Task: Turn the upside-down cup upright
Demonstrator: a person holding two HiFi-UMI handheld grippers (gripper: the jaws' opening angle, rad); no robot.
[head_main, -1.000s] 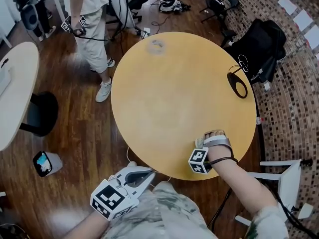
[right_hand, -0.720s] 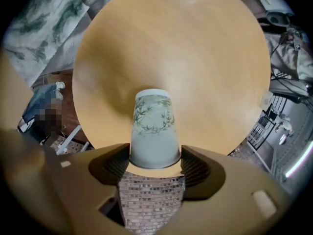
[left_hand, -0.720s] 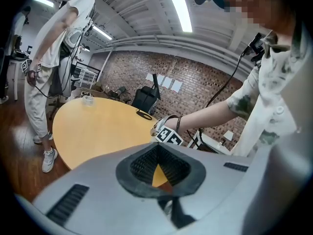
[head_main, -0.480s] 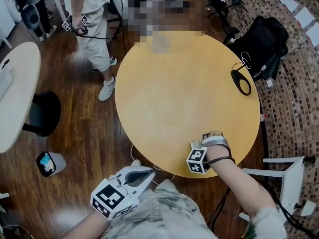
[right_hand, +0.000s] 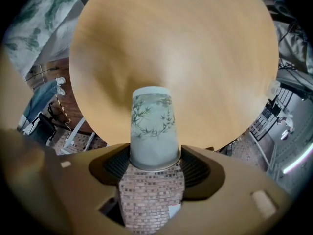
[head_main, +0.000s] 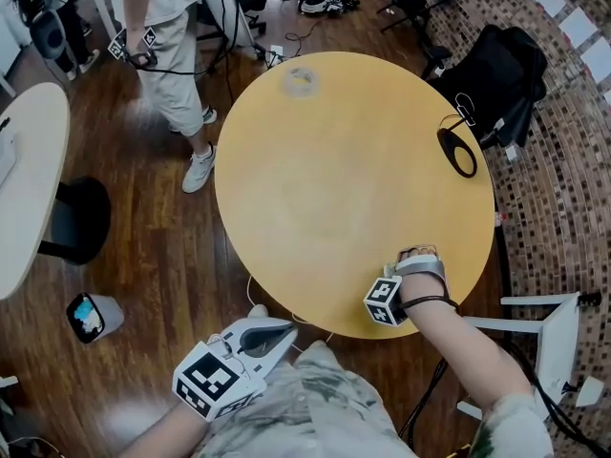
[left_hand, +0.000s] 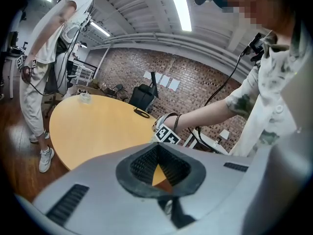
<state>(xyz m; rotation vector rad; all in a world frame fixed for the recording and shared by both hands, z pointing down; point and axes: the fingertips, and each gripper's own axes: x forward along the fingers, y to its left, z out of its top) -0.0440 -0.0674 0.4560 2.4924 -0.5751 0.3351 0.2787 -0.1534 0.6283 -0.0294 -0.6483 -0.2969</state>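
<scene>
**One Paper Cup, Caught in the Right Gripper Mid-Turn**

One paper cup [right_hand: 151, 126], pale with a green bamboo-leaf print, sits between the jaws of the right gripper [right_hand: 155, 163]. The pads press on its wall just beside the wide rim and are closing a little further. The narrow base points away from the gripper toward the round yellow table [head_main: 325, 189]. I cannot tell whether the base touches the wood. This gripper works at the table's near edge, and from above it hides the cup.

The turn looks part done to me, with the setting-down yet to come. Doing it well means rolling the wrist until the rim faces straight up, then carrying the cup inward, away from the edge. The base should come down flat rather than on one corner of its rim. Paper gives way easily near the mouth, so the squeeze should be no firmer than needed. The jaws should part only once the cup stands by itself.

The left gripper [head_main: 277, 337] hangs off the table by the near edge, its jaws together with nothing between them. It is well clear of the work.

Across the table, at the far edge, stands a clear cup [head_main: 298, 80]. Another person [head_main: 162, 36] stands beyond it on the wooden floor.
</scene>
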